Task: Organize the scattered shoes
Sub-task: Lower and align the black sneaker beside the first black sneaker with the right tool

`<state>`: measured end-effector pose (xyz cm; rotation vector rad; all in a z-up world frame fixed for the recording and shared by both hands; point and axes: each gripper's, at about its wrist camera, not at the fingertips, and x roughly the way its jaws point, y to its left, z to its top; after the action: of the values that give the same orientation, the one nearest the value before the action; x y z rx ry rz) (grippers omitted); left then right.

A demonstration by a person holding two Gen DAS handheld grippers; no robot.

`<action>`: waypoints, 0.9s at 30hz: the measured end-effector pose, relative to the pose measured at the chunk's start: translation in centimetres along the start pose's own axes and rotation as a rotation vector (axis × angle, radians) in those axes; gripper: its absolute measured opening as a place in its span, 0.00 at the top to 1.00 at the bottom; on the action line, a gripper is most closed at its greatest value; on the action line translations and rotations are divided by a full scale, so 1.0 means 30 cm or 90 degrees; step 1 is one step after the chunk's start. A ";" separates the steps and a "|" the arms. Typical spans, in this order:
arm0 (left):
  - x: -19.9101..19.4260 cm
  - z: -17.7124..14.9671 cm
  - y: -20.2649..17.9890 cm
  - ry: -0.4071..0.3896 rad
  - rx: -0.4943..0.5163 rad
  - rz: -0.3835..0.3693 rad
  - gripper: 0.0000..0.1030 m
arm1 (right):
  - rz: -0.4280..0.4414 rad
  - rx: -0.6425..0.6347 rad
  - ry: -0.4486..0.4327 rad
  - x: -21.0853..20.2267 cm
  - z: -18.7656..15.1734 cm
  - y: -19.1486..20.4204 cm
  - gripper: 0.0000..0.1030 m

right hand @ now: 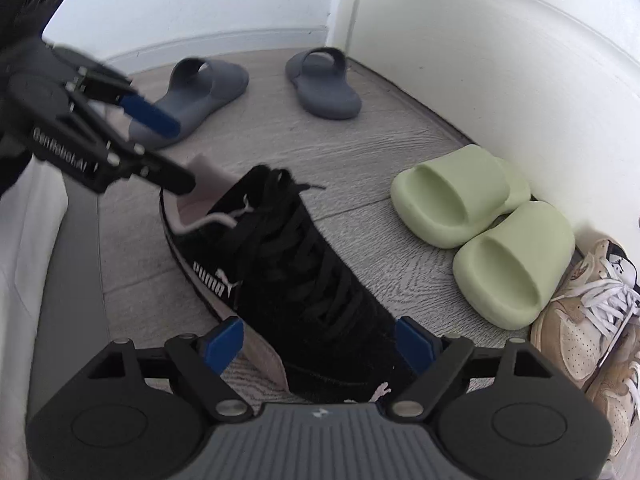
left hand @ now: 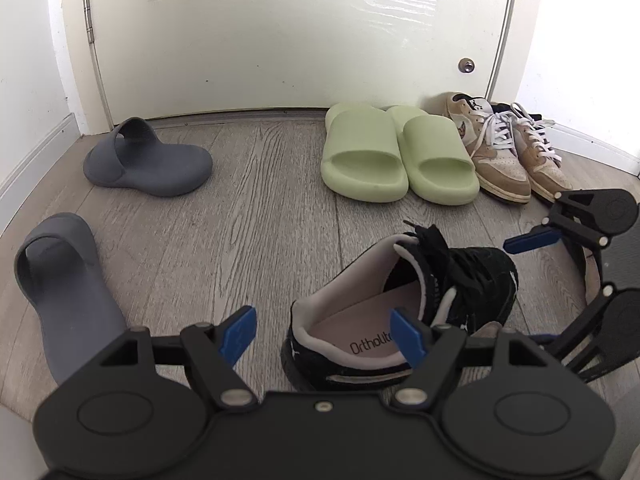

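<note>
Standing on the floor (left hand: 248, 184) between both tongs – the black sneaker (right hand: 288, 264), out in the open away from the green slides (left hand: 396, 156) and tan sneakers (left hand: 508, 152) lined up by the door (left hand: 280, 40). Hanging spread apart and gripping nothing: left tongs (left hand: 324, 334) straddling the heel collar, right tongs (right hand: 320, 346) straddling the toe. Risking a slip or a tipped shoe if closing on soft collar or laces – also knocking the green slides out of line.

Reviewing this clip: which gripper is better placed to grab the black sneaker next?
Left, probably. The left gripper stands open at the black sneaker's heel collar, one finger inside. The right gripper merely straddles the wide toe.
</note>
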<state>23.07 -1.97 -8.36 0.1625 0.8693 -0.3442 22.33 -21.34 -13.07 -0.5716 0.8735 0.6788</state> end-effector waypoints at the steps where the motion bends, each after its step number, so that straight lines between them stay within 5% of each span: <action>1: 0.003 -0.001 -0.005 0.002 0.004 0.002 0.28 | -0.010 -0.038 0.013 0.020 0.000 0.028 0.16; 8: 0.006 -0.008 -0.027 0.001 0.028 0.011 0.28 | -0.035 -0.067 0.025 0.090 -0.003 0.069 0.12; 17: 0.016 0.003 0.015 0.006 -0.014 0.041 0.28 | -0.029 0.113 0.084 0.063 0.063 0.083 0.24; 21: 0.038 0.012 0.080 0.029 -0.081 0.051 0.28 | 0.058 0.254 0.125 0.000 0.074 0.098 0.25; 23: 0.041 0.016 0.109 0.033 -0.112 0.051 0.28 | 0.118 0.264 0.119 -0.032 0.059 0.121 0.26; 27: 0.039 0.014 0.140 0.034 -0.146 0.054 0.28 | 0.103 0.295 0.025 -0.137 0.074 0.076 0.25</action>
<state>25.58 1.57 -9.01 -0.0039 0.9455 -0.1594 19.86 -19.53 -8.88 -0.1003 1.0812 0.5846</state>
